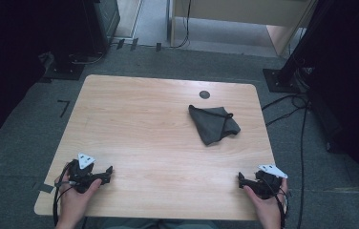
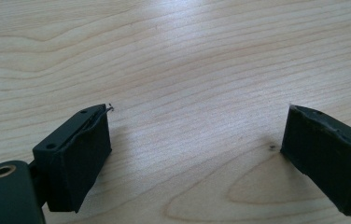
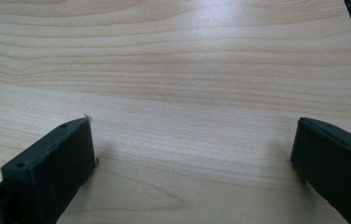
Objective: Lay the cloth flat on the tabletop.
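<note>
My left gripper (image 1: 102,175) and right gripper (image 1: 244,181) sit at the near table (image 1: 134,124) edge, jaws wide, empty. Cloth (image 1: 213,124) lies far right, crumpled, well apart; right hand nearer.

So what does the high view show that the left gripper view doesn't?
The high view takes in the whole table with a crumpled dark cloth on its far right part, a small dark round spot beyond the cloth, both hands with the left claw and right claw near the front edge, plus grey floor and cables around.

The left gripper view gives the close detail: the left claw wide open with nothing between the jaws, low over the wood grain.

Both show the pale wooden tabletop and the left claw.
</note>
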The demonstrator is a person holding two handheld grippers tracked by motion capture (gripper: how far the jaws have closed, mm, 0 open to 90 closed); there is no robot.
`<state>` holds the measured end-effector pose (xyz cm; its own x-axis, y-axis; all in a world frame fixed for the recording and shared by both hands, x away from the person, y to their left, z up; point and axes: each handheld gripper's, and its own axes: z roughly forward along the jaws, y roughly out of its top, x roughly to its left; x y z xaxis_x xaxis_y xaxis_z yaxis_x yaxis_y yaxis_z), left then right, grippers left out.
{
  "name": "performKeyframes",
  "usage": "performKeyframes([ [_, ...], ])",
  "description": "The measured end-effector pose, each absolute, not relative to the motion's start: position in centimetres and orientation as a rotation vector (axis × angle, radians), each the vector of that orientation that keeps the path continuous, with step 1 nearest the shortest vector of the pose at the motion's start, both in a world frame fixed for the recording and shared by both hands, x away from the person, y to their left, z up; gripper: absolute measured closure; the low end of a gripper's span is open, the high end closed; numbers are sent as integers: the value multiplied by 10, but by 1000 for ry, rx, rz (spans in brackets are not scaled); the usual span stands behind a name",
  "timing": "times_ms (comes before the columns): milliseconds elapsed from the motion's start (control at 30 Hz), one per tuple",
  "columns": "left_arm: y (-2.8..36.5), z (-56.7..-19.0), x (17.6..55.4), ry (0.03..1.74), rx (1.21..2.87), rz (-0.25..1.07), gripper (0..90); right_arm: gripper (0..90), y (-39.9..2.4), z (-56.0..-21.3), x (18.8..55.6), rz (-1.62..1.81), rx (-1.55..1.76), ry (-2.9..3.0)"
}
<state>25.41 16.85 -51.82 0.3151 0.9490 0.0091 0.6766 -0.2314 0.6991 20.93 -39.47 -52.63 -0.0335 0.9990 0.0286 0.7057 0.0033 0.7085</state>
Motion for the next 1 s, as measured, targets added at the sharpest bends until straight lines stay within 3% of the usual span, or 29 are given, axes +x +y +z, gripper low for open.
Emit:
performKeyframes([
  [100, 169, -518, 254, 1432, 1992, 595, 81, 4, -395, -526, 209, 775, 1746, 1797],
  [200, 169, -518, 254, 1433, 1992, 595, 81, 78, -394, -524, 208, 776, 1746, 1795],
  [467, 168, -518, 254, 1432, 1992, 596, 81, 164, -380, -510, 212, 841, 1695, 1777],
  [1000, 168, -518, 254, 1435, 1992, 595, 81, 330, -331, -482, 261, 934, 1601, 1824],
])
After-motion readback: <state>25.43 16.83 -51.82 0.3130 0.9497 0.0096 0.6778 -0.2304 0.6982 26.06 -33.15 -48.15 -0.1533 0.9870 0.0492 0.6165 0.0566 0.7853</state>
